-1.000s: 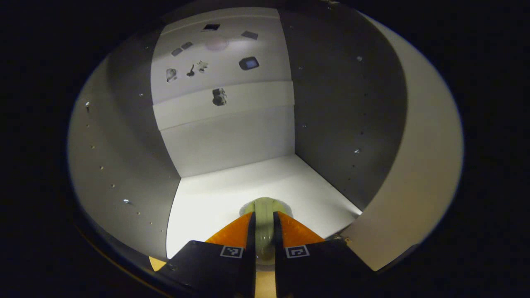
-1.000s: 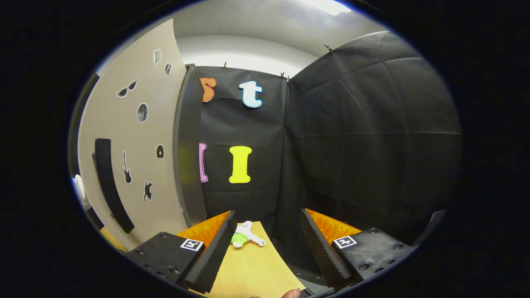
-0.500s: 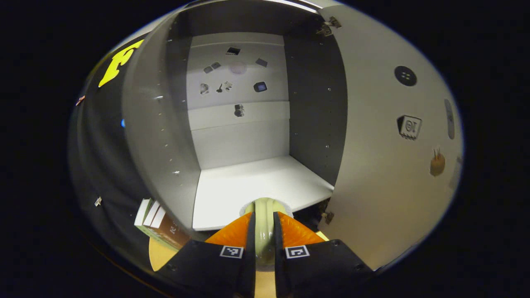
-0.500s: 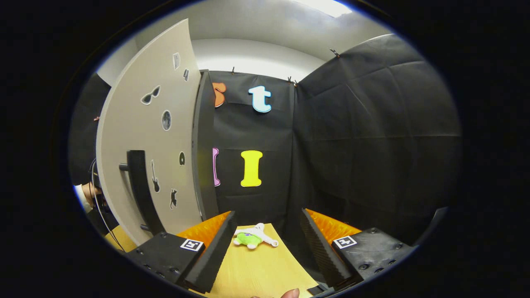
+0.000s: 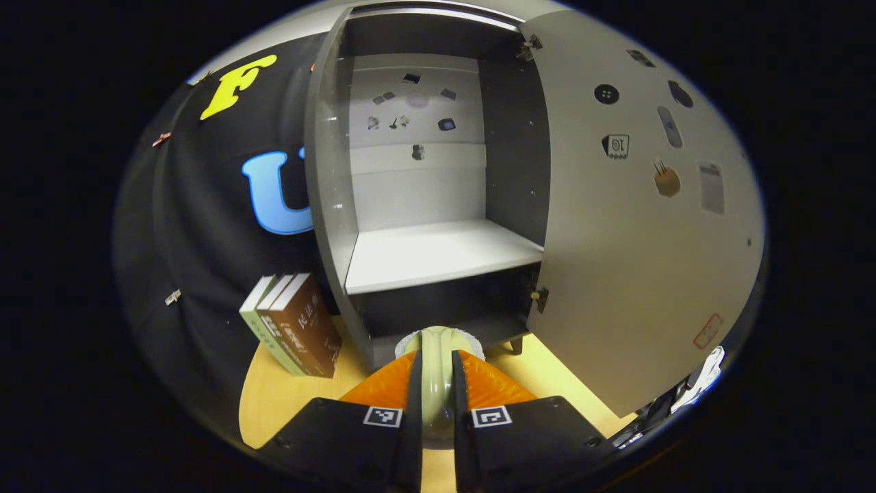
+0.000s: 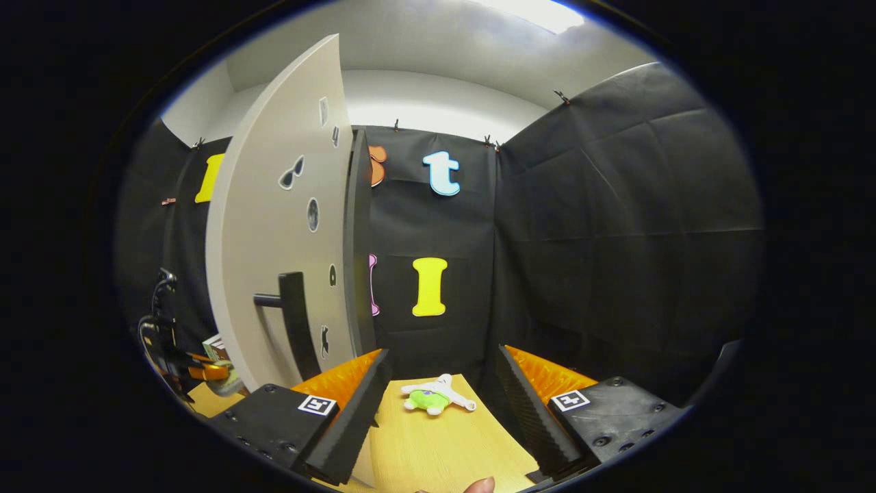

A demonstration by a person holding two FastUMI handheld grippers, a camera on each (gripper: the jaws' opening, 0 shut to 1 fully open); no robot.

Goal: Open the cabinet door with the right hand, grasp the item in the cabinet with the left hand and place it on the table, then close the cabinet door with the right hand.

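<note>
Left gripper [image 5: 436, 394] fingers clamped on a pale green item [image 5: 436, 366], bottom centre of the left gripper view, probably a cup. Cabinet [image 5: 438, 198] door [image 5: 636, 226] open at frame right. Right gripper [image 6: 438, 404] fingers spread wide over the worktop [image 6: 424, 452].

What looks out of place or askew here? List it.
Little stands out. The books lean tilted beside the cabinet. A small plush toy lies sprawled on the table. The cabinet door hangs open, as the task expects.
</note>
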